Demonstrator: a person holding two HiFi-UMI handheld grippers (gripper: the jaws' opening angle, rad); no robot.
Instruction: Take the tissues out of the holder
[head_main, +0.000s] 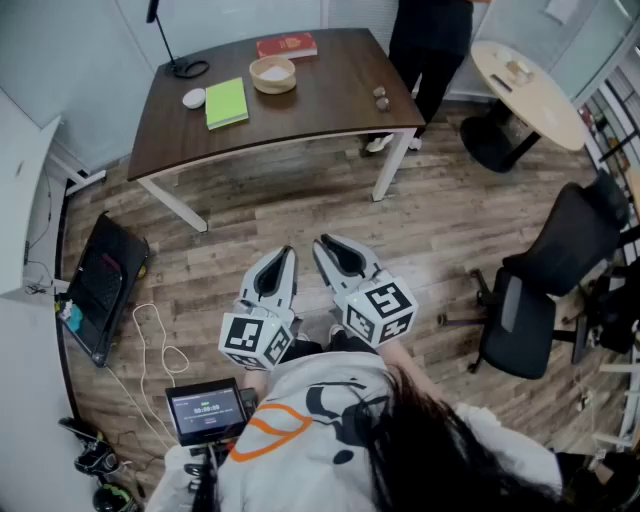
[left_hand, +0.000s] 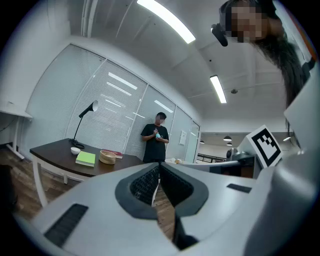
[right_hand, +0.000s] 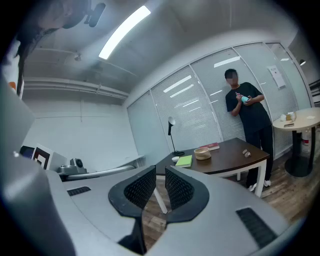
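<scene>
The tissue holder (head_main: 272, 74), a round wooden bowl with white tissue in it, stands on the dark table (head_main: 330, 100) far ahead of me. It also shows small in the left gripper view as the holder (left_hand: 107, 157) and in the right gripper view as the holder (right_hand: 202, 152). Both grippers hang over the wooden floor close to my body, well short of the table. The left gripper (head_main: 282, 260) (left_hand: 159, 168) has its pads meeting at the tips, with nothing in them. A clear gap shows between the pads of the right gripper (head_main: 336, 250) (right_hand: 160, 175), and it holds nothing.
On the table lie a green notebook (head_main: 226, 102), a red book (head_main: 287, 45), a small white dish (head_main: 194, 98) and a lamp base (head_main: 186, 68). A person in black (right_hand: 247, 112) stands behind it. A round table (head_main: 525, 92), an office chair (head_main: 545, 290) and floor cables (head_main: 150, 345) are nearby.
</scene>
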